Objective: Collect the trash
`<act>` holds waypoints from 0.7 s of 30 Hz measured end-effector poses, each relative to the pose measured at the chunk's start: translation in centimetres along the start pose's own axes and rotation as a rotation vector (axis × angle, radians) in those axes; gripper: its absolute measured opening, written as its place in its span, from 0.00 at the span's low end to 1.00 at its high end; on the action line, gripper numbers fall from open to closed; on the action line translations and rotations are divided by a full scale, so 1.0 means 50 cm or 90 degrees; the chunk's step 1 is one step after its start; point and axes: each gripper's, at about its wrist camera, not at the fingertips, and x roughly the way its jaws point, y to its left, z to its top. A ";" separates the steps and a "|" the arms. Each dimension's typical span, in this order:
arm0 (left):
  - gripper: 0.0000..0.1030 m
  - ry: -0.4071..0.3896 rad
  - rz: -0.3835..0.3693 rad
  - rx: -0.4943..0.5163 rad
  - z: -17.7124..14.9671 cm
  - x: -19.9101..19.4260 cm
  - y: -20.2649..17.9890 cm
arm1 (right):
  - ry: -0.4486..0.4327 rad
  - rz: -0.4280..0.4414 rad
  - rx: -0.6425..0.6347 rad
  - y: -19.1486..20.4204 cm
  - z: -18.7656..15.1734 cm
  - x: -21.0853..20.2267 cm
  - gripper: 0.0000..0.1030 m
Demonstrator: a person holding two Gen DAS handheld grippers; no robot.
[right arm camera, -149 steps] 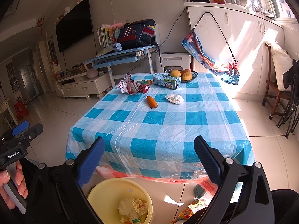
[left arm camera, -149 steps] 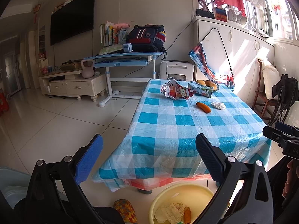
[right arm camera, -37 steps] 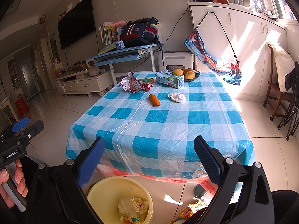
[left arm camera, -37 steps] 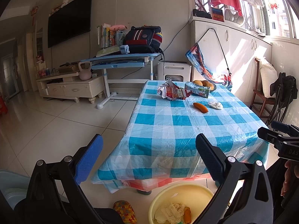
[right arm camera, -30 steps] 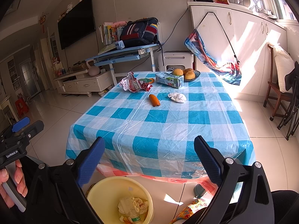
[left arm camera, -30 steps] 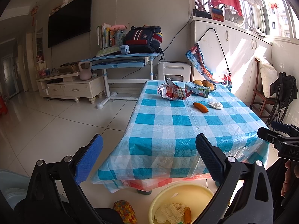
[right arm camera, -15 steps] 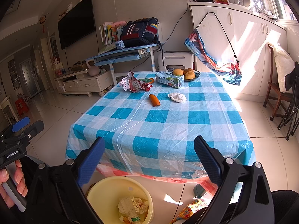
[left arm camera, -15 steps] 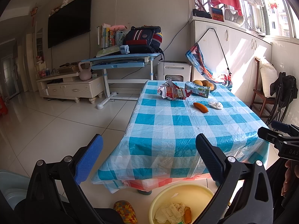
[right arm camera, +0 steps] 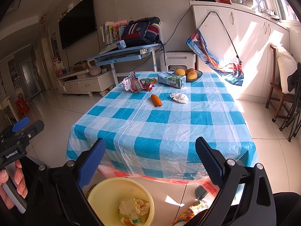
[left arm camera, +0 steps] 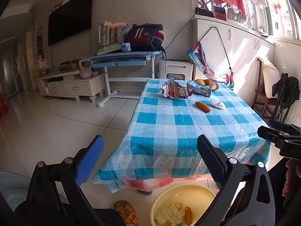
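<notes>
Trash [right arm camera: 156, 100] well beyond right tool [right arm camera: 150, 160]

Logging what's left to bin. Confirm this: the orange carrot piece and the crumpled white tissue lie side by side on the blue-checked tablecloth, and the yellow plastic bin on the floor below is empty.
Not empty. The yellow plastic bin already holds crumpled paper and other scraps, as the right wrist view shows. The orange carrot piece and crumpled white tissue do lie side by side on the blue-checked tablecloth.

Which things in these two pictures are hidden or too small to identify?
- Yellow bin, right wrist view: its near side is hidden by the right gripper.
- Green carton, left wrist view: print too small to read.
- Fruit bowl, left wrist view: mostly hidden behind the carton.
- Crumpled wrapper, right wrist view: brand unreadable.
</notes>
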 end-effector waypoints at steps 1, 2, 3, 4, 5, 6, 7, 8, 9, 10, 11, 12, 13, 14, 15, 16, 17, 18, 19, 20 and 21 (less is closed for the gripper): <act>0.93 0.008 -0.006 -0.008 0.005 0.001 0.007 | 0.004 0.006 0.000 0.002 0.005 0.005 0.89; 0.93 0.011 -0.011 -0.016 0.011 0.004 0.015 | 0.007 0.009 -0.001 0.003 0.013 0.010 0.89; 0.93 0.014 -0.014 -0.020 0.019 0.009 0.023 | 0.010 0.012 -0.009 0.008 0.021 0.016 0.89; 0.93 0.020 -0.019 -0.022 0.028 0.019 0.028 | 0.013 0.017 -0.017 0.010 0.030 0.022 0.89; 0.93 0.026 -0.021 -0.023 0.037 0.029 0.031 | 0.017 0.022 -0.024 0.011 0.039 0.030 0.89; 0.93 0.029 -0.023 -0.021 0.046 0.042 0.033 | 0.022 0.026 -0.033 0.011 0.049 0.042 0.89; 0.93 0.032 -0.027 -0.016 0.055 0.057 0.034 | 0.028 0.028 -0.043 0.011 0.059 0.055 0.89; 0.93 0.040 -0.032 -0.009 0.064 0.075 0.029 | 0.035 0.030 -0.053 0.010 0.068 0.070 0.89; 0.93 0.049 -0.036 -0.003 0.073 0.095 0.023 | 0.044 0.034 -0.061 0.009 0.077 0.087 0.89; 0.93 0.055 -0.040 0.000 0.081 0.116 0.020 | 0.054 0.039 -0.066 0.007 0.087 0.107 0.89; 0.93 0.061 -0.045 0.003 0.090 0.138 0.015 | 0.063 0.040 -0.071 0.004 0.094 0.124 0.89; 0.93 0.067 -0.050 0.005 0.099 0.159 0.013 | 0.071 0.039 -0.078 0.001 0.102 0.144 0.89; 0.93 0.073 -0.055 0.006 0.106 0.181 0.005 | 0.076 0.039 -0.083 -0.002 0.109 0.162 0.89; 0.93 0.079 -0.059 0.007 0.114 0.202 -0.002 | 0.083 0.039 -0.086 -0.007 0.116 0.180 0.89; 0.93 0.083 -0.063 0.009 0.122 0.224 -0.009 | 0.090 0.039 -0.085 -0.012 0.124 0.201 0.89; 0.93 0.087 -0.066 0.011 0.130 0.245 -0.015 | 0.099 0.042 -0.082 -0.018 0.130 0.220 0.89; 0.93 0.091 -0.068 0.013 0.140 0.268 -0.020 | 0.112 0.048 -0.080 -0.021 0.136 0.243 0.89; 0.93 0.095 -0.070 0.016 0.151 0.294 -0.024 | 0.122 0.054 -0.083 -0.022 0.141 0.263 0.89; 0.93 0.100 -0.075 0.016 0.162 0.317 -0.025 | 0.130 0.057 -0.088 -0.022 0.145 0.281 0.89; 0.93 0.103 -0.081 0.012 0.173 0.342 -0.029 | 0.136 0.059 -0.099 -0.015 0.151 0.300 0.88; 0.93 0.105 -0.086 0.008 0.185 0.365 -0.029 | 0.141 0.060 -0.110 -0.010 0.154 0.319 0.86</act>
